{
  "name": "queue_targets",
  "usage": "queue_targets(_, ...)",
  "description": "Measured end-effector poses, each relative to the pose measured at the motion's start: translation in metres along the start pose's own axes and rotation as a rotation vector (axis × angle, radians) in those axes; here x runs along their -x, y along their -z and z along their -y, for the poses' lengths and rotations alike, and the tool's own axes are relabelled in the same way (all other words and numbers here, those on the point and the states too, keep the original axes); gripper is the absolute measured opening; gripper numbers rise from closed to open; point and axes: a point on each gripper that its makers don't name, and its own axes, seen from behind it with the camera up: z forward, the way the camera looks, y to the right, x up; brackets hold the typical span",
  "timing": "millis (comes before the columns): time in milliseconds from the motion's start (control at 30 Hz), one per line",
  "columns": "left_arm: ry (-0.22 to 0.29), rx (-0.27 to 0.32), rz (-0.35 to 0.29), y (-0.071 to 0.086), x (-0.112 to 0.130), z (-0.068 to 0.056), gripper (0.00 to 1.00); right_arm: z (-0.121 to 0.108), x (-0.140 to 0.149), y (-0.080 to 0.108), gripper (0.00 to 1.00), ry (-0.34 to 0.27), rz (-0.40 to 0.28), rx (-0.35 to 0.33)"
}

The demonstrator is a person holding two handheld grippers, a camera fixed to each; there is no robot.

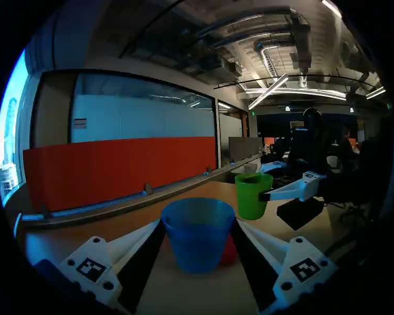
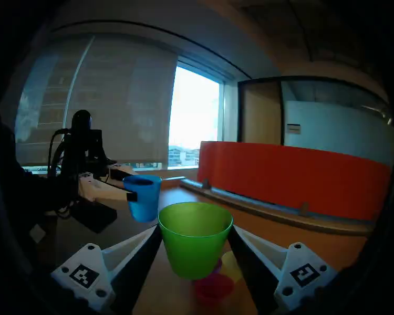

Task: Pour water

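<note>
Cups upright, each held above the counter (image 1: pixel 197 296): left gripper (image 1: pixel 198 227) jaws clamped on the blue cup (image 1: pixel 198 244), right gripper (image 2: pixel 195 231) jaws clamped on the green cup (image 2: pixel 195 249). Their rims are near but apart. Bare counter lies between them and the orange divider (image 1: pixel 118 168) along its far edge. A red cup (image 2: pixel 213 287) sits under the green one.

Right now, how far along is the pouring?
Done: both cups are gripped, the blue cup in the left gripper, the green cup in the right gripper. In hand: both are upright and apart. Left: bringing them together and tipping one; no pour shows yet.
</note>
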Motion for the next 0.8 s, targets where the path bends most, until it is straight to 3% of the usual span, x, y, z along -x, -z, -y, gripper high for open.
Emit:
queue_targets(500, -0.168, -0.025, 0.016, -0.003, -0.017, 0.0, 0.85, 0.026, 0.018, -0.009, 0.91, -0.015, 0.036, -0.063)
queue_targets(800, -0.267, -0.019, 0.026, -0.007, -0.027, -0.012, 0.85, 0.044, 0.031, -0.013, 0.91, -0.035, 0.054, -0.099)
